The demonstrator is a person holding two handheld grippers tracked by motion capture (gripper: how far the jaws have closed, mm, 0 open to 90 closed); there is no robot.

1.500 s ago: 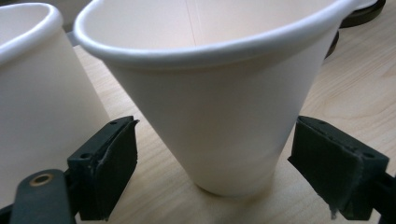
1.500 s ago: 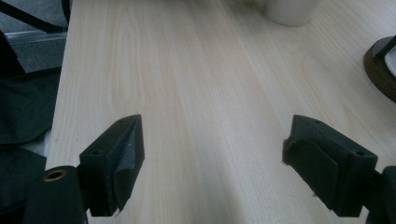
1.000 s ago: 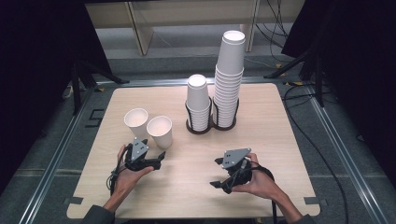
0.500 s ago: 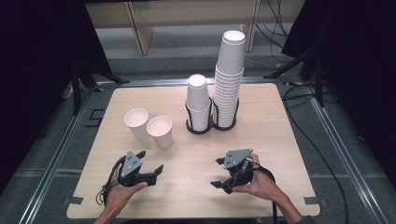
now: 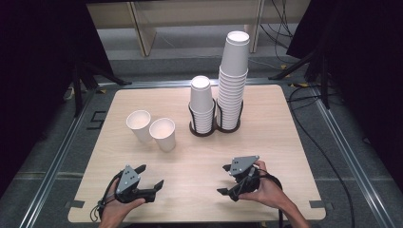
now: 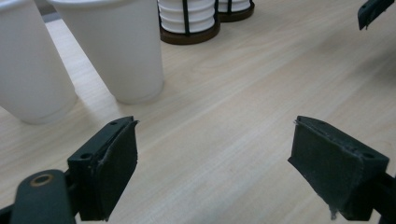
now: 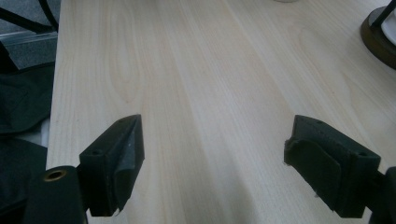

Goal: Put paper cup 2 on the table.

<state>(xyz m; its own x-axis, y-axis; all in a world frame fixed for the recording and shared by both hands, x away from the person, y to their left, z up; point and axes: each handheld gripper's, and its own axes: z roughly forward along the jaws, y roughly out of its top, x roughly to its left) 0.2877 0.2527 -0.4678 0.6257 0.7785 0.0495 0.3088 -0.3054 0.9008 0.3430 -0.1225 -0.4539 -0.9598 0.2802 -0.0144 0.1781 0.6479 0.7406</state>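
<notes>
Pulling back toward the lower left of the high view, the left gripper (image 5: pixel 151 179) has left the two loose cups – a second ago it sat right against the nearer cup (image 5: pixel 163 134), and now it rests low on the table (image 5: pixel 266 118) near the front edge, well apart from both. Its jaws stand wide with nothing between them, as the left gripper view shows, bare wood in the gap. The farther cup (image 5: pixel 139 125) touches its neighbour, both upright left of centre. By the look of it, that placement is finished and the hand is retreating. The right gripper (image 5: pixel 229 179), lower right, has kept still – jaws wide and empty. Two racked cup stacks (image 5: pixel 219 95) wait at upper centre.
</notes>
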